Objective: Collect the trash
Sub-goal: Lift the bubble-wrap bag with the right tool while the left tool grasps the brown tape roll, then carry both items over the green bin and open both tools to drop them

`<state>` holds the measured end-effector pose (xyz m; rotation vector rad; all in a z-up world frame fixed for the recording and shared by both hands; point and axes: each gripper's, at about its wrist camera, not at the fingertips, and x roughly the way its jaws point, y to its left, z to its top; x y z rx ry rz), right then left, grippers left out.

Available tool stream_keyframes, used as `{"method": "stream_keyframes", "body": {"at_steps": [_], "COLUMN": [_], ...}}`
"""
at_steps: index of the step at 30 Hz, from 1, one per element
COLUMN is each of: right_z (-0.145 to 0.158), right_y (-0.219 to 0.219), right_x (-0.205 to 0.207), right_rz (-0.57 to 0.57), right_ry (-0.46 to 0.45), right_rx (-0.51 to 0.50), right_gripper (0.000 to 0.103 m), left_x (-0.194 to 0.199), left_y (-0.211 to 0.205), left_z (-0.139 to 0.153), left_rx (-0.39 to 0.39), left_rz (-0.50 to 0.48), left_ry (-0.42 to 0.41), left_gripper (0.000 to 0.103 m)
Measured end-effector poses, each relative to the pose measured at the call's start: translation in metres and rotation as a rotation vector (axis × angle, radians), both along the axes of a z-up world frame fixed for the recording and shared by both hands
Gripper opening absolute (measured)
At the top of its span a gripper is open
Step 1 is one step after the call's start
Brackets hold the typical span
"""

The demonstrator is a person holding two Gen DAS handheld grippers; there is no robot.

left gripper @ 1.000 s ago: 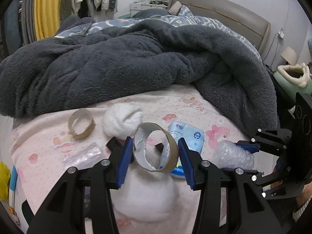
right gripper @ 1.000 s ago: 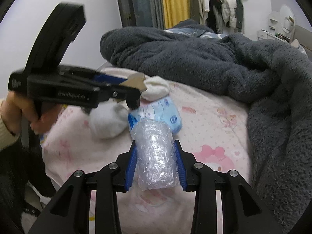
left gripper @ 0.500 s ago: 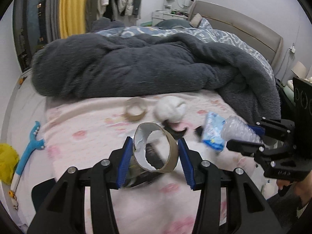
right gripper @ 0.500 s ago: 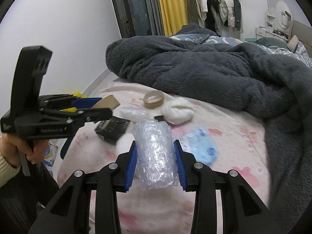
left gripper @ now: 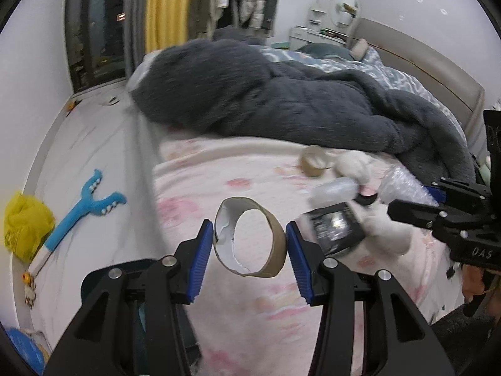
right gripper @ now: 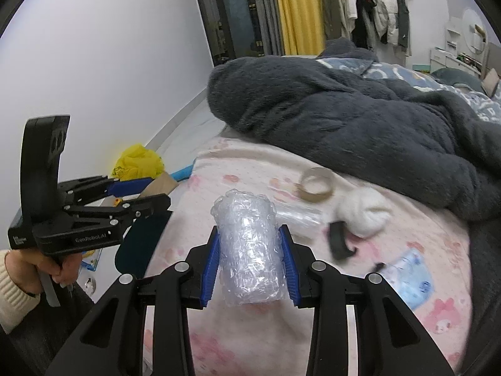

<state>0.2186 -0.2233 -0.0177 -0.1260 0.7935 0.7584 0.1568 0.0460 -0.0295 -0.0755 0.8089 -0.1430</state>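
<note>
— Cardboard: the torn brown cardboard tape ring point(left gripper: 250, 240) sits clamped in the left gripper point(left gripper: 249, 252), swung off the pink bed sheet point(left gripper: 219, 169) since a second ago.

— And the right gripper point(right gripper: 249, 260)?

— Closed on the clear bubble-wrap roll point(right gripper: 247, 250), also lifted; both look headed for the dark bin point(right gripper: 141, 241) beside the bed.

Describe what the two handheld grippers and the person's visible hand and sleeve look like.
Both are matte black plastic frames with silver screw heads and ribbed blue pads lining the jaws. The left gripper carries white "GenRobot.AI" lettering on its body and a tall black mount with round holes. The right gripper shows white "DAS" lettering. The hand is bare, with a cream knit sleeve cuff.
</note>
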Motion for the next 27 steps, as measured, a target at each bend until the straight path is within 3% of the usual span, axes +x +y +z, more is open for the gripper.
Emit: {"method": "stream_keyframes", "body": {"at_steps": [14,27], "right_z": [0.004,-0.019], "right_y": [0.096,0.189], "right_x": [-0.016,-0.031], "right_rz": [0.096,0.196], "right_ry": [0.015,0.094], "right_rx": [-0.020,-0.037], "right_gripper": [0.037,0.037], "left_x": [-0.024,-0.042], "left_y": [0.077,0.160], "left_z": [-0.040,-0.100], "left_rx": [0.010,-0.008], "left_rz": [0.115,0.227], "left_ry": [0.082,0.250], "left_gripper": [0.051,0.051]}}
